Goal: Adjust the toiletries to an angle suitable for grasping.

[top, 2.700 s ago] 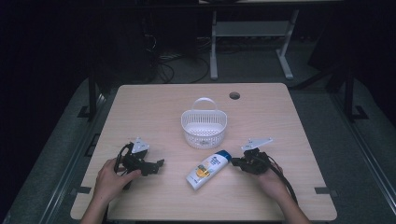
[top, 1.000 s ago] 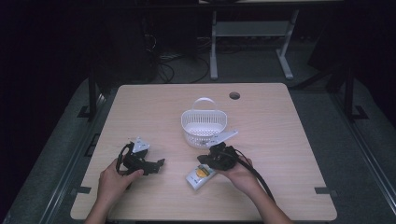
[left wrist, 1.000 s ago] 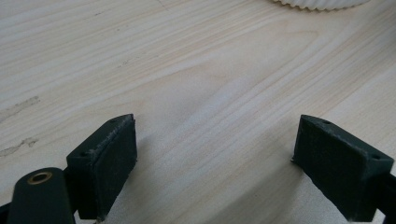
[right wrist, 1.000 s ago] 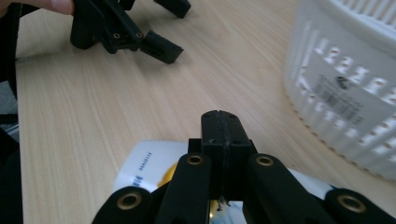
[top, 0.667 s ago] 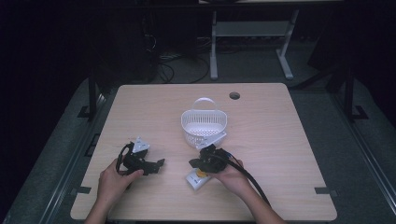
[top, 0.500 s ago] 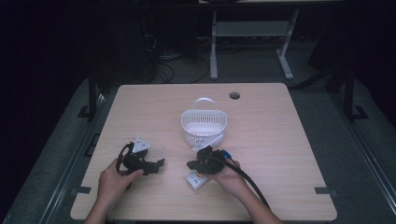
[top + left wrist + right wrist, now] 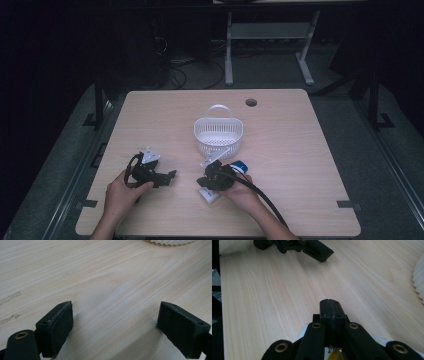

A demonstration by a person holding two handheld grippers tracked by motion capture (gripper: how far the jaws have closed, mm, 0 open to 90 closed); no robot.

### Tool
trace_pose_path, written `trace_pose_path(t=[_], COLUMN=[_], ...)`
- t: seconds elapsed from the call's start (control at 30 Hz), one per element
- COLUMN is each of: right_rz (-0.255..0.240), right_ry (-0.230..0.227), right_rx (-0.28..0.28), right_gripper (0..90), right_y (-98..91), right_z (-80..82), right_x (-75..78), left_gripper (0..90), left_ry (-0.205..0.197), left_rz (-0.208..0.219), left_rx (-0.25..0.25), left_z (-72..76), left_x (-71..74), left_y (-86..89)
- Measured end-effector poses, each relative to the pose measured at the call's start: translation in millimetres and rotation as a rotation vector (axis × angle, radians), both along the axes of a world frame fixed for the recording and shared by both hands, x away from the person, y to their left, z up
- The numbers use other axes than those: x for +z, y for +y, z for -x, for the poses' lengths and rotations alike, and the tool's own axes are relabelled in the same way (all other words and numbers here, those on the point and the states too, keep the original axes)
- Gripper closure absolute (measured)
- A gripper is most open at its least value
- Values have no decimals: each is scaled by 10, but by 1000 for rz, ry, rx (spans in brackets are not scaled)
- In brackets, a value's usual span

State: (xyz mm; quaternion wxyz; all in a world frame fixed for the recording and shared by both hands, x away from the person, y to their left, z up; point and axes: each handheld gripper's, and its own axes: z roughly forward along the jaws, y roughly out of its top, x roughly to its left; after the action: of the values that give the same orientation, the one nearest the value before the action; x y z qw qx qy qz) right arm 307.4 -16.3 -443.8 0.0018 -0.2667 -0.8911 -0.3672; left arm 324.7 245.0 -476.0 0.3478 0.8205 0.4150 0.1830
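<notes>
A white bottle with a blue cap [image 7: 240, 166] lies on the wooden table [image 7: 290, 140] in front of a white basket [image 7: 218, 134]. My right gripper [image 7: 202, 180] is over the bottle's lower end, pointing left, jaws shut pad to pad with nothing between them. In the right gripper view the closed fingertips [image 7: 329, 306] hover above bare wood, and the bottle's white and yellow label [image 7: 337, 353] shows underneath. My left gripper [image 7: 170, 175] rests on the table left of the bottle, open. Its pads [image 7: 56, 322] stand wide apart over bare wood.
The basket's rim [image 7: 170, 242] peeks in at the top of the left gripper view. The left gripper [image 7: 307, 247] lies far across the table in the right gripper view. A cable hole [image 7: 251, 102] sits near the table's back edge.
My right hand has moved left, from the bottle's right side to above the bottle. The left hand and gripper have stayed put.
</notes>
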Motion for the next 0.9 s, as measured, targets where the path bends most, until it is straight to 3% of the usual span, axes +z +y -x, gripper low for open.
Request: trace_pose_path(t=[0.4, 0.9], right_rz=[23, 27], right_ry=[8, 21], right_rx=[10, -3], right_gripper=[896, 896], right_y=[0, -157], right_z=[25, 91], right_x=[-54, -49], left_gripper=[129, 129], left_ry=[-1, 0], left_rz=[0, 0], left_rx=[0, -1], left_z=[1, 0], left_x=[0, 0], left_y=[1, 1])
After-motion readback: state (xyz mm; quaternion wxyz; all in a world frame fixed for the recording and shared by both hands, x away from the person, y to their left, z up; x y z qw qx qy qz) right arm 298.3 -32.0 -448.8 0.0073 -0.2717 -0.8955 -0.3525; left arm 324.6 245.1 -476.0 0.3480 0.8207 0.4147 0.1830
